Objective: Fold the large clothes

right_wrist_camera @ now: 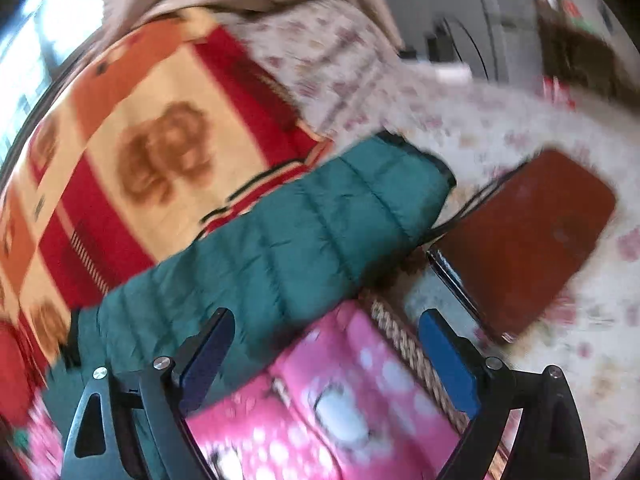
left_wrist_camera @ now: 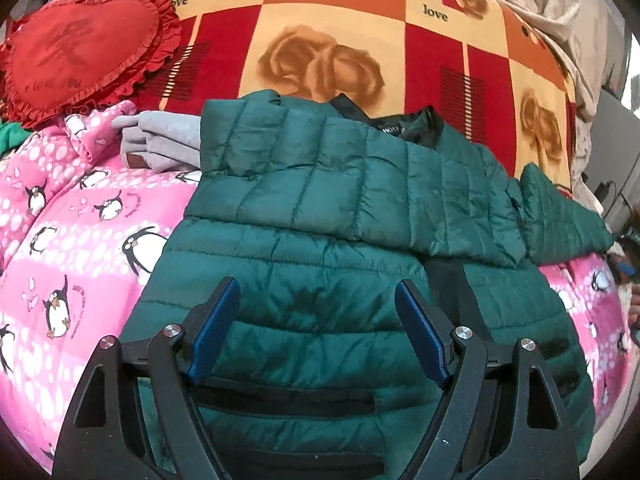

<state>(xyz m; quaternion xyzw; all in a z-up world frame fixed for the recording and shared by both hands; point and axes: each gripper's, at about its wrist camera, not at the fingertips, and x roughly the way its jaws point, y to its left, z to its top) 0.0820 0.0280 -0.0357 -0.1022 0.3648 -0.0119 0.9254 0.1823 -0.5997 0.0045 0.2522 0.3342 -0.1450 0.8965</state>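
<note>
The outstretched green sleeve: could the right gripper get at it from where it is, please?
Probably yes: the right gripper is open and empty, the sleeve lies uncovered just ahead, nothing between.

Blurred: a green quilted sleeve [right_wrist_camera: 280, 240] crosses mid-frame; the right gripper [right_wrist_camera: 326, 356], jaws apart and empty, at the bottom over pink fabric [right_wrist_camera: 320, 400].

Colours and patterns on the bed

Dark green quilted puffer jacket [left_wrist_camera: 320, 208]; pink penguin-print blanket [left_wrist_camera: 80, 240]; red, orange and cream checked rose blanket [left_wrist_camera: 328, 40]; red frilled heart cushion [left_wrist_camera: 80, 52]; grey garment [left_wrist_camera: 168, 140].
</note>
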